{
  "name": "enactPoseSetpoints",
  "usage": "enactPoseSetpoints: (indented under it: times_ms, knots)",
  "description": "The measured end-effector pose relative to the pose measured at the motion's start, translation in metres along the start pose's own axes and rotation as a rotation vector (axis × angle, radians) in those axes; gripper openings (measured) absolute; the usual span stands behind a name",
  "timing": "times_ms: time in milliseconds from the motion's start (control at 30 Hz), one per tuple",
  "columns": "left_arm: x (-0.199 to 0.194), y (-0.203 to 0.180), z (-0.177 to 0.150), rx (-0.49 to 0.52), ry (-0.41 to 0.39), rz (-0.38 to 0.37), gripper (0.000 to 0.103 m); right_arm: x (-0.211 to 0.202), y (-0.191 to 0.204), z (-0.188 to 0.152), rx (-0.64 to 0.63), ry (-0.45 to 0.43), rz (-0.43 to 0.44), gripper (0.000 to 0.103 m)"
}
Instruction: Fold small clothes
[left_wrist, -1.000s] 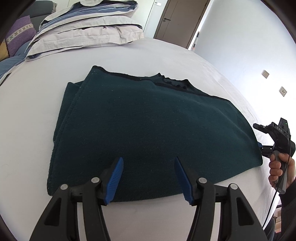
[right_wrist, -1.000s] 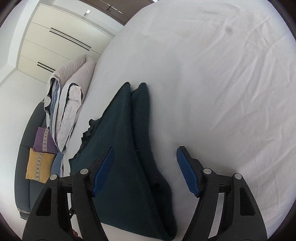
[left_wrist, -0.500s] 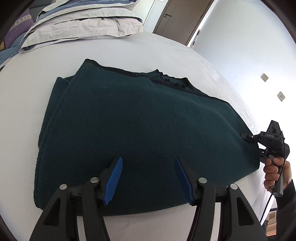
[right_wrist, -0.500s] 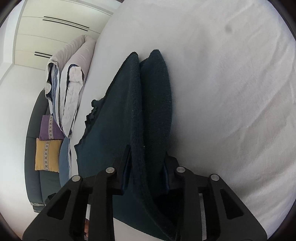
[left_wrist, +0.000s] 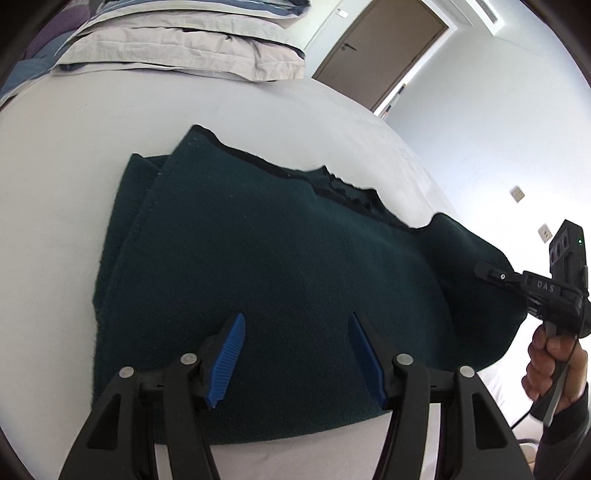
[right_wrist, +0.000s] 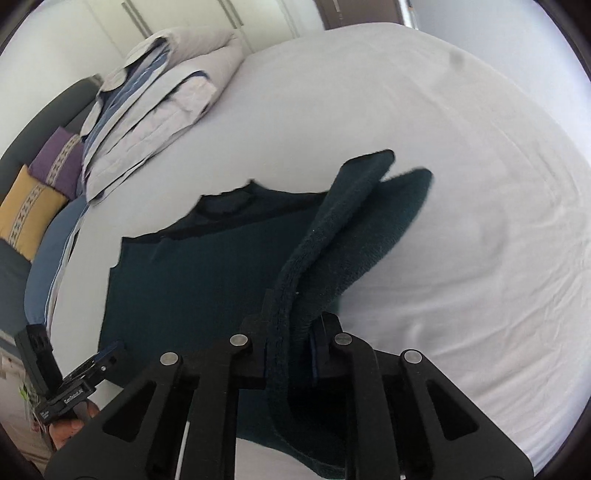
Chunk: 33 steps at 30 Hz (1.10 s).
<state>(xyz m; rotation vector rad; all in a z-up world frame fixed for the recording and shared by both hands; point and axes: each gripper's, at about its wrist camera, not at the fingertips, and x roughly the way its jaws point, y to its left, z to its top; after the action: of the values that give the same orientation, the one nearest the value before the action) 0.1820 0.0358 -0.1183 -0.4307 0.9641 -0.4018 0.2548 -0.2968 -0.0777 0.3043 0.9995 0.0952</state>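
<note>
the dark green sweater (left_wrist: 280, 280) lies spread on the white bed (left_wrist: 74, 155), its long axis running side to side across the left wrist view, neckline on the far edge. the right gripper (right_wrist: 290, 332) has just been closing and now pinches the sweater's right-hand edge, a thick doubled band of knit standing up between the jaws and lifted clear of the sheet. in the left view that same gripper (left_wrist: 491, 273) sits at the garment's far right end, a hand (left_wrist: 550, 365) on its handle.

the left gripper (left_wrist: 295, 354) hovers over the near hem, blue pads apart, nothing between them, the cloth just below and ahead of its tips.

the raised edge lies at one end of the long axis; the rest of the body stretches away from it toward the folded bedding (right_wrist: 162, 92) side. so the fold most likely carries that edge across along this axis, and the right hand already holds it. the left is nearer the middle of the hem, placed to pin or steady the crease line.
</note>
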Motion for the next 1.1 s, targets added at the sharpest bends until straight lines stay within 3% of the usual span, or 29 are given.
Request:
enactPoseSetpoints:
  times_ms: [167,267,367,433,467,600,833,1000,1067,1100]
  knots:
    - [-0.012,0.035,0.013,-0.136,-0.014,-0.086,0.064,0.052,0.096,-0.010,-0.189,0.109,0.030,0.013]
    - [-0.014,0.047,0.017,-0.176,-0.014,-0.105,0.068,0.092,0.119,-0.022,-0.225,0.200,0.026,0.015]
    - [-0.012,0.054,0.017,-0.199,0.005,-0.135,0.070,0.090,0.127,-0.026,-0.240,0.171,0.044,0.036]
    - [-0.011,0.056,0.017,-0.213,0.016,-0.152,0.071,0.076,0.131,-0.027,-0.263,0.158,0.097,0.071]
    - [-0.009,0.056,0.018,-0.219,0.019,-0.160,0.073,0.063,0.132,-0.028,-0.281,0.136,0.114,0.073]
    - [-0.006,0.049,0.016,-0.231,0.024,-0.184,0.077,0.026,0.122,-0.036,-0.296,0.082,0.169,0.073]
    - [0.004,0.012,0.020,-0.149,0.050,-0.171,0.077,-0.017,0.044,-0.070,-0.090,0.016,0.233,0.073]
    - [0.036,-0.014,0.024,-0.100,0.142,-0.130,0.077,-0.026,-0.002,-0.088,0.031,-0.029,0.297,0.072]
    - [0.050,-0.021,0.030,-0.093,0.165,-0.118,0.072,-0.025,-0.013,-0.092,0.046,-0.034,0.302,0.071]
    - [0.054,-0.024,0.032,-0.088,0.179,-0.118,0.063,-0.021,-0.015,-0.094,0.052,-0.038,0.305,0.069]
